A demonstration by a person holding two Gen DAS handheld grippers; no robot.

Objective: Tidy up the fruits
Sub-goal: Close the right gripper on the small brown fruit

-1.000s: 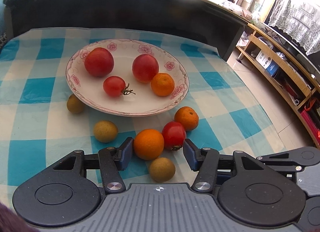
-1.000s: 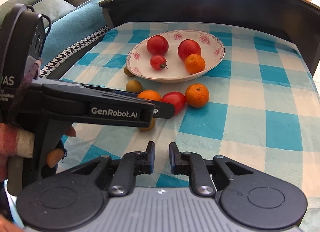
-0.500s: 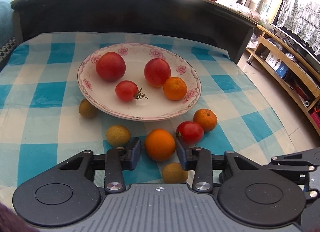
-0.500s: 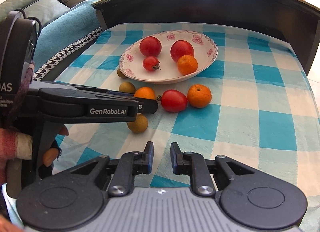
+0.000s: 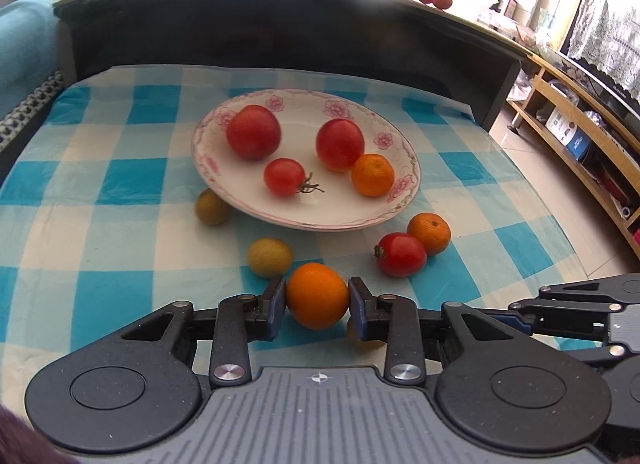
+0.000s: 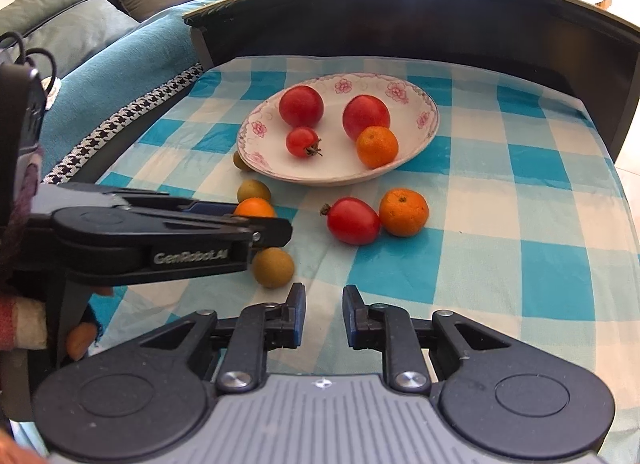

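Left tongs [image 5: 317,301] now around orange [image 5: 317,295]

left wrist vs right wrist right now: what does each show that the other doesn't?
Left wrist only: both pads of the left gripper against the orange, and the wooden shelf unit to the right.
Right wrist only: the right gripper open over bare cloth, the sofa cushions, and the brown fruit in full.
Both: the plate, loose tomato and checked cloth.
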